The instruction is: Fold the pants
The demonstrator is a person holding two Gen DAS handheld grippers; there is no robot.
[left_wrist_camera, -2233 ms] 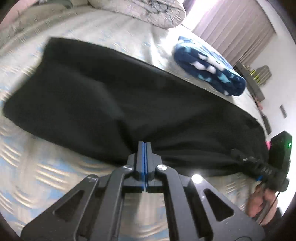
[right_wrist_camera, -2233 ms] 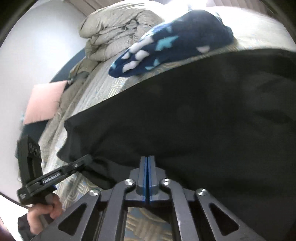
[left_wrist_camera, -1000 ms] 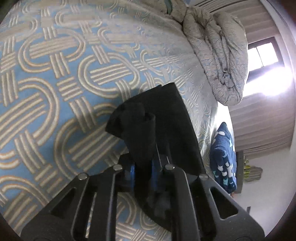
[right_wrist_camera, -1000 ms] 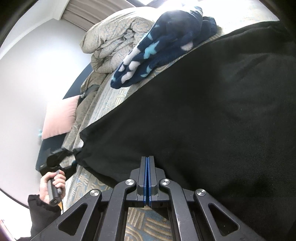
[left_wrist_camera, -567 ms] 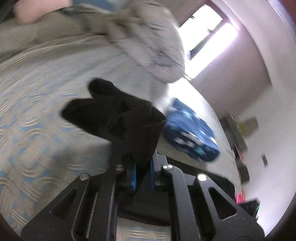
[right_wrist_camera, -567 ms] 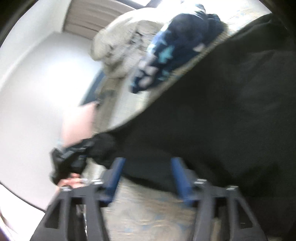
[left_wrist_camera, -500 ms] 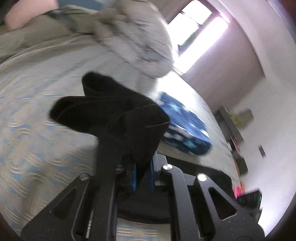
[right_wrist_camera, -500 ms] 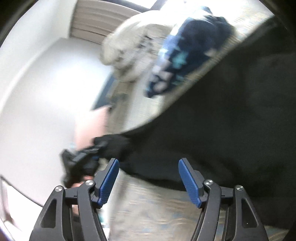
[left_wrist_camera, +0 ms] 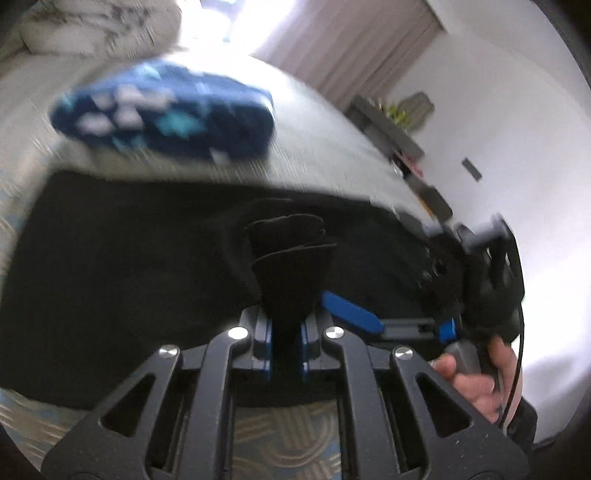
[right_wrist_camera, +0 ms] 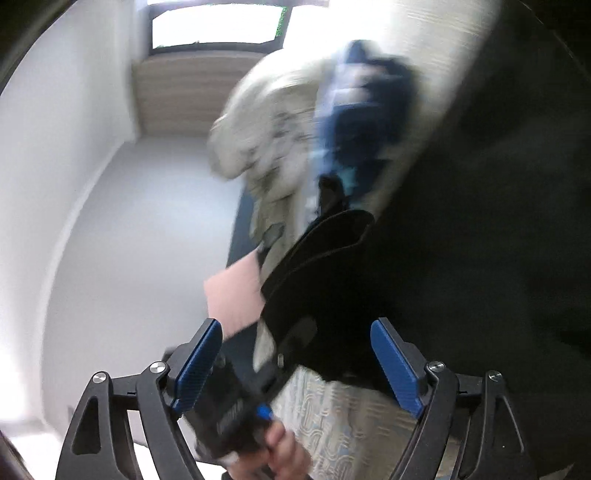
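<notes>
The black pants are spread across the bed, covering most of the lower half of the left wrist view, with their far edge running just below a folded blue blanket with pale patches. One end of the pants is bunched into a narrow wad that rises between the blue pads of the left gripper, and the pads are pressed tightly onto that cloth. In the right wrist view the same black cloth fills the right side of the picture, and a lifted fold of it is seen in front of the right gripper. The jaws of the right gripper are opening and stand well apart; black cloth lies in the space between the blue pads, but it is touched by neither. In the left wrist view the right gripper is seen at the pants' right edge, held by a hand. In the right wrist view the left gripper is seen low in the picture, held by the other hand. The bedcover is marked with a looped pattern in beige and blue. A bundled grey duvet lies beyond the blue blanket, and a pink pillow is seen near the wall. Both views are blurred.
</notes>
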